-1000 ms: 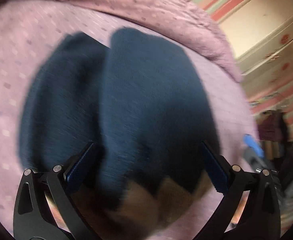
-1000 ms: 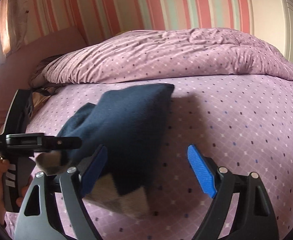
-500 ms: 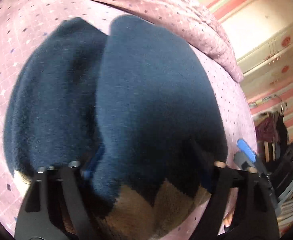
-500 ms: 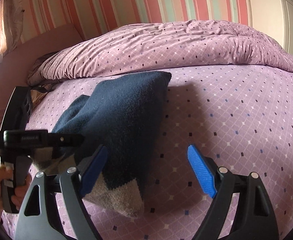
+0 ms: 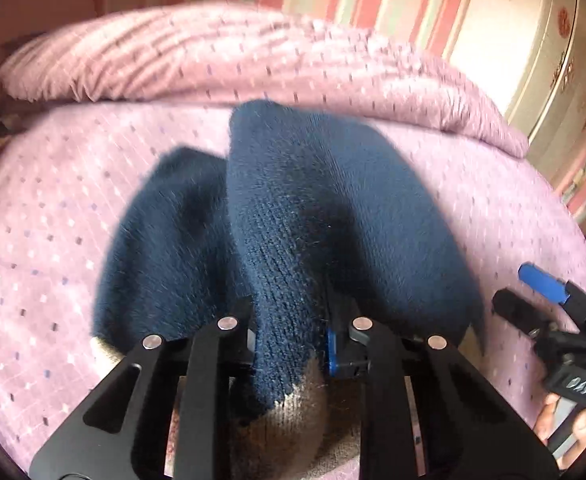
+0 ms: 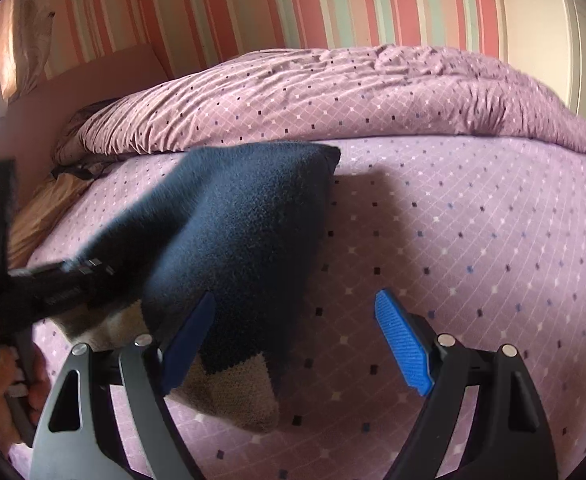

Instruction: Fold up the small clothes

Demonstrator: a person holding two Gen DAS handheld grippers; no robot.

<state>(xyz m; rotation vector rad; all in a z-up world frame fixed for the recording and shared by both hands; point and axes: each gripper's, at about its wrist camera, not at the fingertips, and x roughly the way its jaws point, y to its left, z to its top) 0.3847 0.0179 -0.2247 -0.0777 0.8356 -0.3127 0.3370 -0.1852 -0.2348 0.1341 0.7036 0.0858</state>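
The sock is navy knit with a tan patch at its near end, and it lies on the bed, its near end raised off the sheet. In the left wrist view it shows as two dark lobes side by side, the right one higher and ridged along the middle. The left gripper has its jaws pressed together on that ridge, pinching a fold of the navy knit just above the tan patch. From the right wrist view the sock slopes up from the sheet toward the left gripper, which is blurred there.

The right gripper hovers near the sock's tan end with its jaws spread wide, the left blue pad just in front of the knit, the right one over bare sheet.

Behind the sock, a rumpled duvet is bunched along the far side of the bed, below a striped wall.
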